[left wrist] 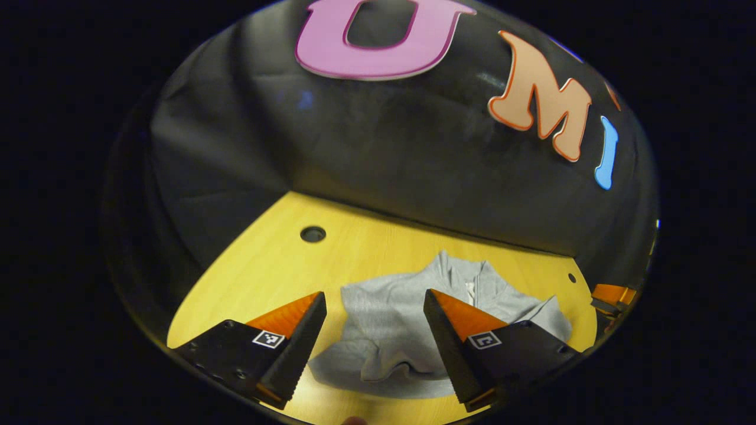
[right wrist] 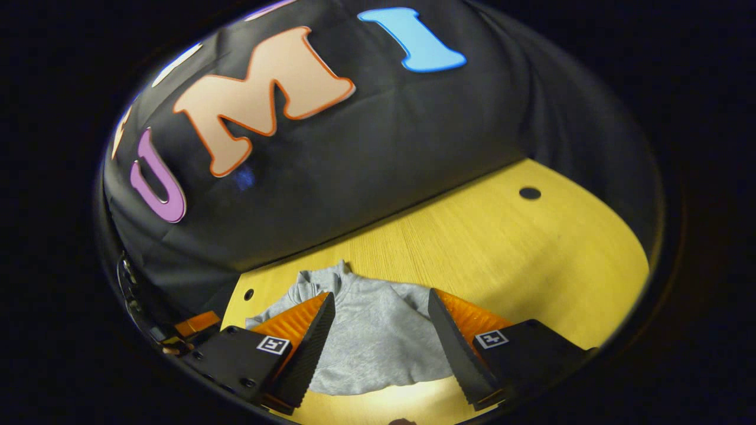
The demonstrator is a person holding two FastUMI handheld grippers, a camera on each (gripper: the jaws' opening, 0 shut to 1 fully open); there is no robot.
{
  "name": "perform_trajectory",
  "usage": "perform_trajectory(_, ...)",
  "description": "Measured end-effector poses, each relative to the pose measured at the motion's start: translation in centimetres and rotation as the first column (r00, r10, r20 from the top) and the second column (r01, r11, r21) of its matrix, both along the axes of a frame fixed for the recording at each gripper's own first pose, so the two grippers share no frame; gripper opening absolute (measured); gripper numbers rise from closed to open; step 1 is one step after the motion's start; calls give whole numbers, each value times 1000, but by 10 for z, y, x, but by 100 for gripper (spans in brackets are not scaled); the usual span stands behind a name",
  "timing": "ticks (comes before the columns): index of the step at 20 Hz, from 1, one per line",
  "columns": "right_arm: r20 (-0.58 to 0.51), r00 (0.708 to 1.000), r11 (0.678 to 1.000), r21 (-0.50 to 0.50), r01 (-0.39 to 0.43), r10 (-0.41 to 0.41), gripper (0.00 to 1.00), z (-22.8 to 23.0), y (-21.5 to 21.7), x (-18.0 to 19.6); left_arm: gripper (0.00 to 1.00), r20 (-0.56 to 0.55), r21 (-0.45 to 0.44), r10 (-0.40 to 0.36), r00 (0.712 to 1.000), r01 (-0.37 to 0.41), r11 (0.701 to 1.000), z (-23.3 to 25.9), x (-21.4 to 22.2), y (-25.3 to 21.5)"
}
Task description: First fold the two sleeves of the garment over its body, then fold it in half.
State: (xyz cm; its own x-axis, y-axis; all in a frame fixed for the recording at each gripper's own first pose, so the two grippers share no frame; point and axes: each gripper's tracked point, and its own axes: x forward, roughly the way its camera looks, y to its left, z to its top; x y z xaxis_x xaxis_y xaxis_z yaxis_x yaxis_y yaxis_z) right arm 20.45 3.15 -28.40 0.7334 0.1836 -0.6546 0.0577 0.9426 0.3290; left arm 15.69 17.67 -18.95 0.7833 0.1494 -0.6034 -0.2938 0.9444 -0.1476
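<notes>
One grey garment [left wrist: 390, 319], rumpled, lying on one yellow wooden table [left wrist: 366, 248] near the black cloth wall; two grippers above it, left gripper [left wrist: 375, 307] and right gripper [right wrist: 381, 307], both spread wide, grasping nothing.

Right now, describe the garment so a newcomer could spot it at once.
Start at the yellow wooden table in front of the black cloth wall. Near the table's middle, ahead of both open grippers, lies a light grey garment, rumpled, collar towards the wall. It is the one soft cloth thing on the hard tabletop.
</notes>
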Motion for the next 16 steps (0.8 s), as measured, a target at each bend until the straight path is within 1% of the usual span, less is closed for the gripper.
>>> perform_trajectory(2, 119, 993, 999, -46, -10, 16, 98, 37, -4, 0, 96, 83, 82, 4, 997, -11, 997, 37, -2, 1)
perform_trajectory(5, 261, 964, 993, -116, -12, 42, 97, 83, -8, -10, 95, 175, 206, -22, 984, -14, 978, 82, -7, -10)
perform_trajectory(8, 320, 944, 983, -181, -24, 82, 97, 110, -12, -32, 95, 213, 292, -59, 975, -6, 956, 110, -26, -29)
perform_trajectory(10, 370, 920, 967, -252, -31, 126, 98, 128, -16, -45, 95, 239, 308, -74, 968, -4, 951, 123, -43, -45)
perform_trajectory(12, 424, 889, 950, -310, -35, 172, 97, 145, -14, -57, 94, 233, 290, -80, 969, 9, 957, 129, -62, -58)
perform_trajectory(14, 475, 857, 940, -340, -31, 200, 98, 160, -9, -68, 94, 254, 279, -75, 964, 1, 960, 137, -79, -64)
perform_trajectory(16, 510, 835, 938, -345, -23, 208, 100, 166, -2, -74, 94, 270, 278, -64, 961, -15, 960, 145, -90, -66)
